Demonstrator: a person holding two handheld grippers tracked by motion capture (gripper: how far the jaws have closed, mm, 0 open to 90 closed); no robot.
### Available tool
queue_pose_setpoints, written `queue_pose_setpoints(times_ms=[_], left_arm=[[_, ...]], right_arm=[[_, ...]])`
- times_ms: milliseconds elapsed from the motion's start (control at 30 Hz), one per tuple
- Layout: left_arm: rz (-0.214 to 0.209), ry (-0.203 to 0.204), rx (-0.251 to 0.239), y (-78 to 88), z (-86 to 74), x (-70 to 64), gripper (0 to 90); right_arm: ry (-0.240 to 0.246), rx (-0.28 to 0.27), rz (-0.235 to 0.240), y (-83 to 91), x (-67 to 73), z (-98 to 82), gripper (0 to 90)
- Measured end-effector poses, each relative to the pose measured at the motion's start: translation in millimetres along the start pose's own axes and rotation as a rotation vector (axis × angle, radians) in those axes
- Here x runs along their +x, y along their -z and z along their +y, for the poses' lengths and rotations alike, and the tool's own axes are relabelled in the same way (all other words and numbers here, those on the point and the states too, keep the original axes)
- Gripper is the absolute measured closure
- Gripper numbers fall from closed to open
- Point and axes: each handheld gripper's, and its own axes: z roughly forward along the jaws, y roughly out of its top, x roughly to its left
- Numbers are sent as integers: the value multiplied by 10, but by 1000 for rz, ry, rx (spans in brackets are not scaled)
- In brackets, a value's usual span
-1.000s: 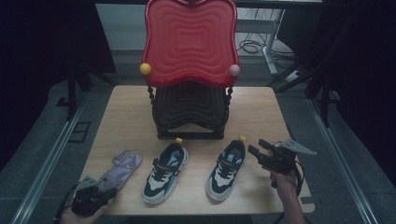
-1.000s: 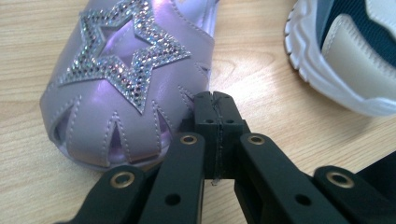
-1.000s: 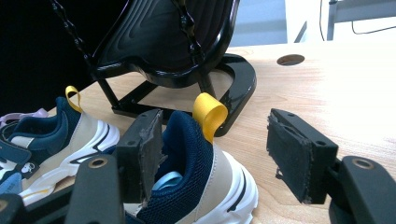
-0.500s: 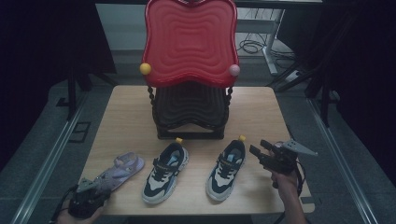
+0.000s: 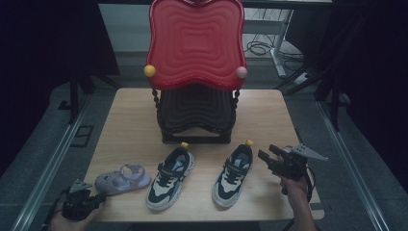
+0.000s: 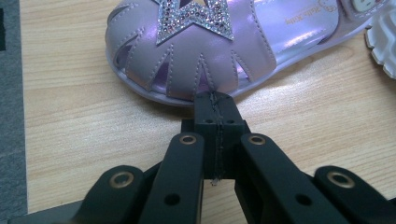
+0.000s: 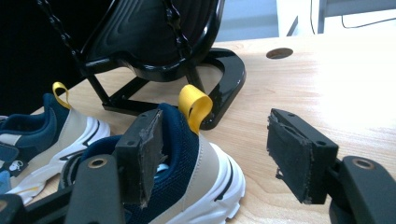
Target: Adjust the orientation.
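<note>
Since the earlier frame, our left gripper (image 5: 98, 198) had slid back from the purple sandal (image 5: 120, 178) toward the table's (image 5: 130, 115) near left corner. From above, our right gripper (image 5: 268, 155) hovered just right of the right sneaker (image 5: 233, 174), the left sneaker (image 5: 169, 178) lying between it and the sandal. Along our left gripper (image 6: 218, 122), its jaws were pressed together with nothing between them, tips just short of the sandal's (image 6: 187, 51) toe. Along our right gripper (image 7: 212, 149), the jaws stood wide apart, holding nothing, one pad beside the sneaker's (image 7: 187, 158) heel.
</note>
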Motion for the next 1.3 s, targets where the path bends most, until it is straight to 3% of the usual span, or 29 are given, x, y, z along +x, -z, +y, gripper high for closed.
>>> queue_pose_setpoints(times_ms=[333, 700, 1300], left_arm=[[-18, 45, -2, -47, 100, 155, 891], [-27, 59, 3, -107, 222, 287, 895], [-55, 56, 29, -320, 588, 486, 894]], right_arm=[[-8, 9, -9, 3, -15, -12, 363], [-11, 17, -10, 4, -20, -19, 363], [-6, 28, -7, -11, -7, -28, 363]])
